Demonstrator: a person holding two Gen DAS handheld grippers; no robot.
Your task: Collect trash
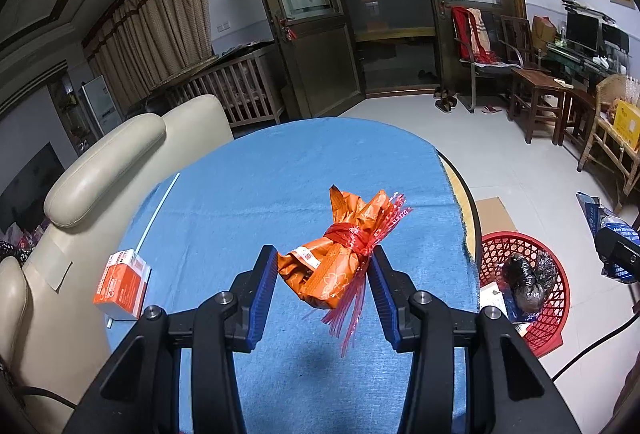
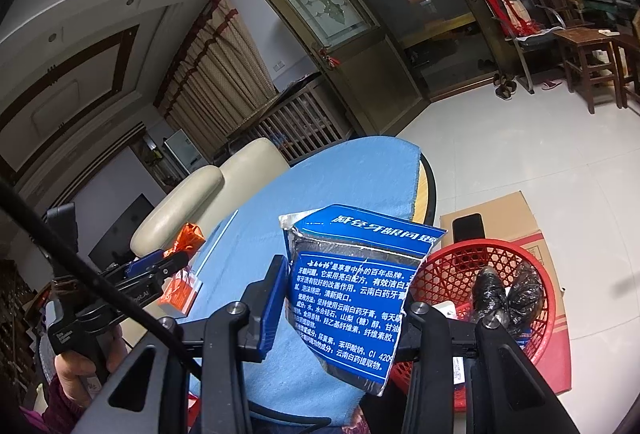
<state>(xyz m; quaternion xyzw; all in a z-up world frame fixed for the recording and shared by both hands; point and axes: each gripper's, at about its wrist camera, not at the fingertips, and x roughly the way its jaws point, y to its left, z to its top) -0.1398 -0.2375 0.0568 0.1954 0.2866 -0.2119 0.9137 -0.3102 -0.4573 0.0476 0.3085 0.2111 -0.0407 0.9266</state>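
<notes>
The right gripper (image 2: 340, 310) clamps a torn blue toothpaste box (image 2: 352, 294); its right pad is hidden behind the carton, whose long axis runs upright, leaning toward the upper right. The left gripper (image 1: 324, 274) pinches an orange wrapper bundle (image 1: 332, 266) tied with red ribbon, lifted above the blue tablecloth (image 1: 240, 194) at frame centre, its knotted end pointing to the upper right. At lower right, a red mesh basket (image 1: 556, 298) on the tiled floor holds a black bag, partly cut off. An orange carton (image 1: 122, 284) lies at left. Beyond stand a cream sofa (image 1: 108, 170) and brown doors (image 1: 304, 34).
</notes>
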